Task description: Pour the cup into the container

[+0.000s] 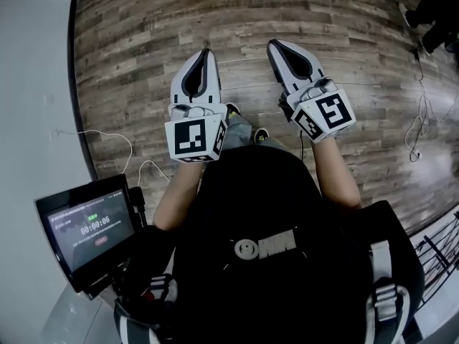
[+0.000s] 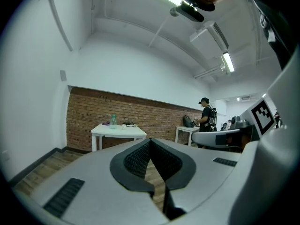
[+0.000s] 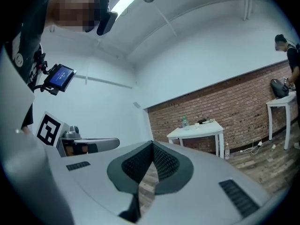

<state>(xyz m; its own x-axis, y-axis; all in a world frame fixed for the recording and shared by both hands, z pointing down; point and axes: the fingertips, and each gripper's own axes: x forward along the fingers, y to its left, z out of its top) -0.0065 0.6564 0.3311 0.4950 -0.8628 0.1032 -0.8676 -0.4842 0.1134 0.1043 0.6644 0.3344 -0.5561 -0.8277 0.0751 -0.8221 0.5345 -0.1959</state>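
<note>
Both hands are held out ahead of the body over the wood floor (image 1: 301, 13), at about the same height. The left gripper (image 1: 206, 51) and right gripper (image 1: 273, 44) sit side by side and apart, each with its marker cube (image 1: 195, 138) nearest the wearer. In the left gripper view the jaws are clenched, with the dark pads meeting at the tips and nothing between them, only floor visible through the gap behind. The right gripper view gives the same reading: jaws pressed together and empty. Neither gripper is near any work surface. Both gripper views look across the room to a white table (image 2: 117, 133) standing against a brick wall (image 2: 89, 109), well apart from us. On its top stands a clear greenish bottle (image 2: 113, 120). Just beside it are a few small items (image 2: 127, 124), including one small pale object, but they are too small for us to tell whether they are the cup or the container. Further right, a person in black (image 2: 206, 117) stands at a second table (image 2: 186, 129). A small screen (image 1: 90, 228) is mounted at the wearer's left side.
</note>
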